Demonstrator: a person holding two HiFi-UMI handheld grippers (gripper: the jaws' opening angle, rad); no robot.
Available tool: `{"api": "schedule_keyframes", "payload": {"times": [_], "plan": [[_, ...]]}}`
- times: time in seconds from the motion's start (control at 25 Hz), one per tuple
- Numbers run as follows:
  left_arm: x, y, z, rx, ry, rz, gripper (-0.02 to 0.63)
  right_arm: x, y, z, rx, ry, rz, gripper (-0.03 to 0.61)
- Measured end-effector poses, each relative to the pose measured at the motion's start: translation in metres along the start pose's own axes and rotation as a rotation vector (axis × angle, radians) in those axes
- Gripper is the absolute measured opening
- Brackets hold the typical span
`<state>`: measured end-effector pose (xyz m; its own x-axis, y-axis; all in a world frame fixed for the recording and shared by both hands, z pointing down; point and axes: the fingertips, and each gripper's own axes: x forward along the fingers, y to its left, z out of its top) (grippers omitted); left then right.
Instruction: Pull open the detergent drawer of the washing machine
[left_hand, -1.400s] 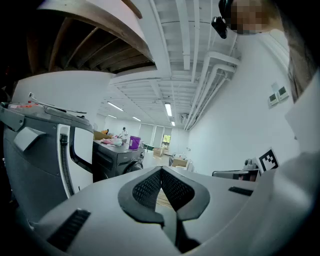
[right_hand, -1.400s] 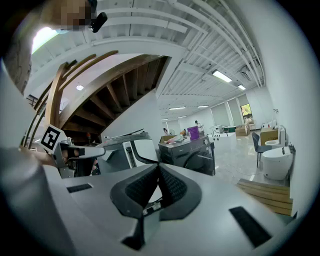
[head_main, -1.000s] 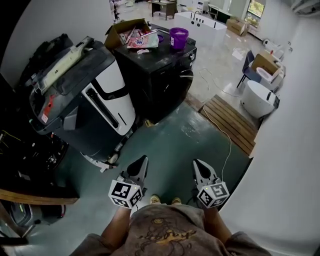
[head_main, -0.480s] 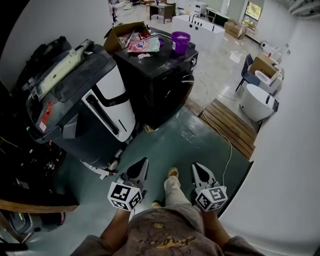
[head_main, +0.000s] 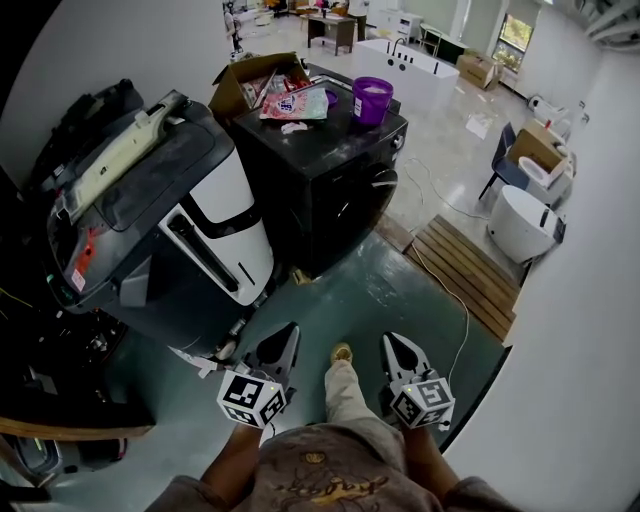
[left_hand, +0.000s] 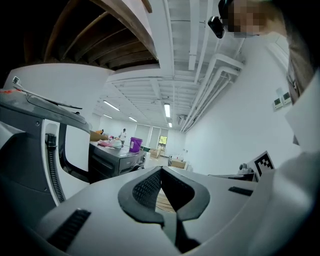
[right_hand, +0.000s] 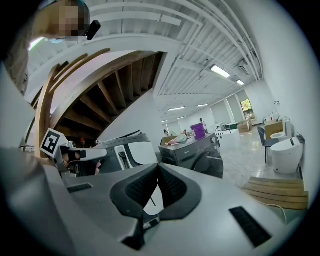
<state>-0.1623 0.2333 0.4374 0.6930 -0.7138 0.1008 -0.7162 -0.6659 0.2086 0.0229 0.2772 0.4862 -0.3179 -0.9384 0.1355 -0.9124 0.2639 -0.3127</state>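
1. Looking down in the head view, we see the left gripper (head_main: 287, 330) and the right gripper (head_main: 390, 340) low at 6 o'clock, both pinched together and empty. The black washing machine (head_main: 330, 170) stands well apart at 12 o'clock. Its detergent drawer is too small to pick out.
2. In the left gripper view, the jaw tips meet with nothing between them. The washing machine (left_hand: 112, 161) sits at 9 o'clock, with a purple bucket (left_hand: 135, 144) on top.
3. In the right gripper view, the tips touch likewise, and the washing machine (right_hand: 197, 152) lies at 1 o'clock. We judge it best to reach the front panel first, spread one pair of jaws at the drawer's lip, then pull straight and level.
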Motion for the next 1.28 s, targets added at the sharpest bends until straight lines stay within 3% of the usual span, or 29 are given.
{"api": "schedule_keyframes", "payload": {"times": [0.84,1.28], "plan": [[0.194,0.092,0.056,-0.013,0.005,0.088,0.023,0.183,-0.117,0.074,0.036,0.035,0.089,0.003],[0.260,0.127,0.076,0.011,-0.021,0.162,0.023,0.257,-0.159,0.101,0.031,0.062,0.172,0.003]]}}
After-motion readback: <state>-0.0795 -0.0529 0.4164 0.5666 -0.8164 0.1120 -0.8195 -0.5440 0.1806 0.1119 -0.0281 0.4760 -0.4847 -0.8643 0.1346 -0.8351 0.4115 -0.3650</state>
